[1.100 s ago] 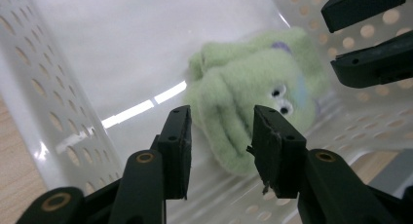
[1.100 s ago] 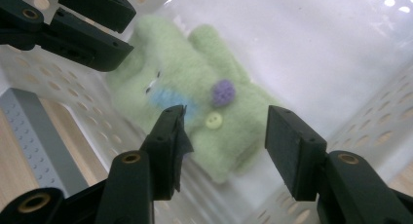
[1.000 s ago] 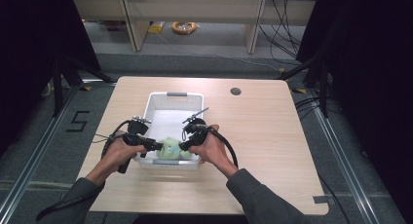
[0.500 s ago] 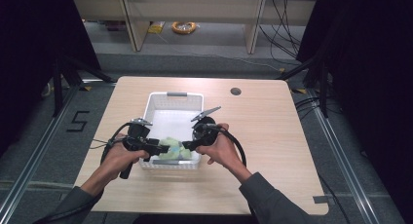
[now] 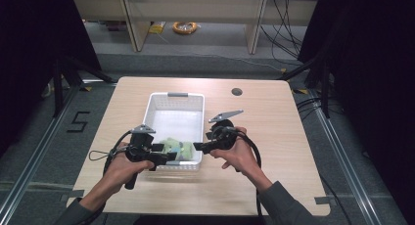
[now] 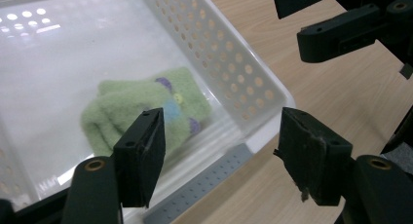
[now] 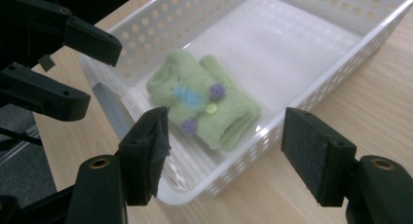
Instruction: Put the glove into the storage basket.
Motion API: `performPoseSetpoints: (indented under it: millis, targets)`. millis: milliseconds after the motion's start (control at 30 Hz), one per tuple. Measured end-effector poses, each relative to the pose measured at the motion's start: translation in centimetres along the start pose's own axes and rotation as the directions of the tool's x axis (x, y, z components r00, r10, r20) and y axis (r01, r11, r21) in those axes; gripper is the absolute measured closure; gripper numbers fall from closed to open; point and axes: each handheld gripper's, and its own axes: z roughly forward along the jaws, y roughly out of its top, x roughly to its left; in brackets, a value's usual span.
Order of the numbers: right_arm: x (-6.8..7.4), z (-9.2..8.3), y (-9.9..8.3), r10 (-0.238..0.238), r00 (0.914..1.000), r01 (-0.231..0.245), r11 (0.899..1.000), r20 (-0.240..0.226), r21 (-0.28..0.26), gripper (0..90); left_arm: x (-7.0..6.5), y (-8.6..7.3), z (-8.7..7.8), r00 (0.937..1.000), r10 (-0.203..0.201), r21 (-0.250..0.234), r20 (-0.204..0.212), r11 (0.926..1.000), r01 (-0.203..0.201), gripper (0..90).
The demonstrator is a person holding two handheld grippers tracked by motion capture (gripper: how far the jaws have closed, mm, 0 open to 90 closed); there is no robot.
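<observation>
A folded green fuzzy cloth (image 5: 176, 147) (image 6: 141, 109) (image 7: 204, 102) with purple, blue and yellow spots lies in the near end of the white perforated basket (image 5: 169, 100) (image 6: 234, 68) (image 7: 311, 83). My left gripper (image 5: 164, 154) (image 6: 224, 160) hovers at the basket's near left corner, its jaws just having been opening, nothing between them. My right gripper (image 5: 199, 146) (image 7: 229, 160) hovers at the near right side, its jaws likewise just having been opening and empty. Both face each other across the cloth.
The basket stands mid-table on the wooden table (image 5: 274, 122), with bare wood to its left and right. A round cable hole (image 5: 237, 92) sits at the back right. Cables trail from both grippers toward the near edge.
Both grippers have let go of the green cloth and drawn back toward the near edge and slightly up. The cloth now rests in the basket.
</observation>
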Motion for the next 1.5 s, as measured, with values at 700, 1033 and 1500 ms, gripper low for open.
performPoseSetpoints:
  millis: [700, 1033, 1500]
  targets:
    - [-0.5, -3.7, -3.4, 0.02, 0.9991, -0.023, 0.997, -0.038, -0.072, 31.8, -3.1, -2.2, 0.6, 0.997, 0.039, -0.052, 0.067, 0.998, -0.035, 27.1]
    - [-0.3, -5.2, -5.2, -0.008, 0.9999, 0.006, 0.996, -0.012, -0.094, 26.6, -4.2, -3.3, 1.1, 0.9936, 0.065, -0.06, 0.093, 0.9964, -0.06, 21.3]
    - [-1.3, -5.7, -7.8, -0.003, 0.9997, 0.0, 0.992, -0.025, -0.124, 24.8, -4.7, -5.4, 2.0, 0.9915, 0.097, -0.089, 0.087, 0.992, -0.089, 22.1]
